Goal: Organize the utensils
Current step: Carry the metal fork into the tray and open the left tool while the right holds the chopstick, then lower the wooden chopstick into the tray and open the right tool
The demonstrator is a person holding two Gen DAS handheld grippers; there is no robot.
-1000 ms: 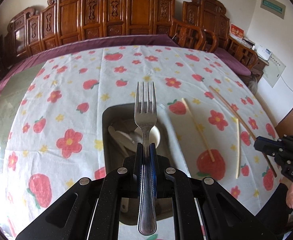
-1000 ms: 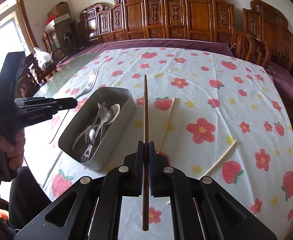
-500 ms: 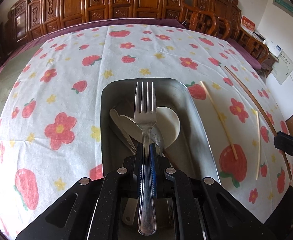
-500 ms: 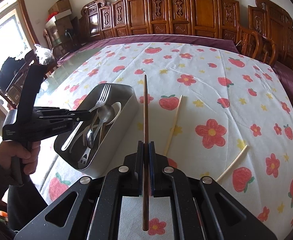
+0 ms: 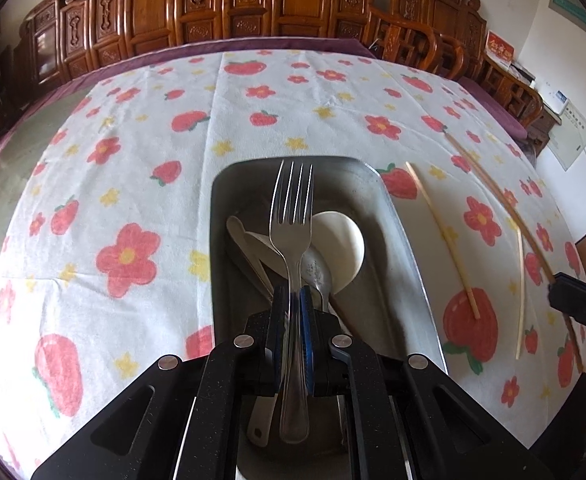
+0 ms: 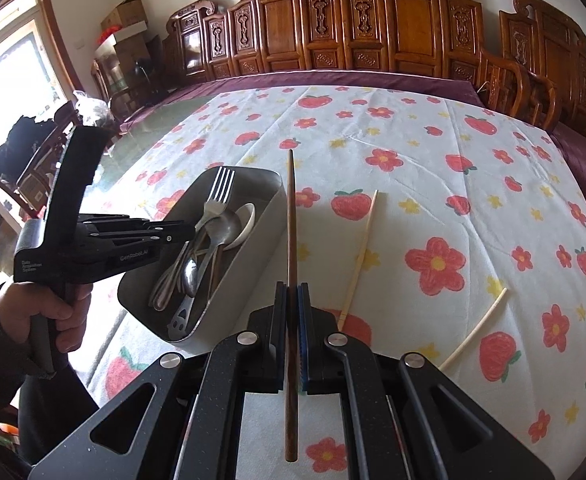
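My left gripper is shut on a steel fork and holds it over the grey metal tray, tines pointing away. The tray holds several spoons, among them a white one. In the right wrist view the left gripper shows at the tray's left side with the fork above the spoons. My right gripper is shut on a dark brown chopstick, held just right of the tray. Two pale chopsticks lie on the cloth.
A white tablecloth with strawberries and flowers covers the round table. Carved wooden chairs stand along the far side. In the left wrist view the pale chopsticks lie right of the tray, and the right gripper shows at the right edge.
My left gripper has moved the fork forward and down over the tray, close above the spoons. The right gripper with the brown chopstick has stayed nearly still.
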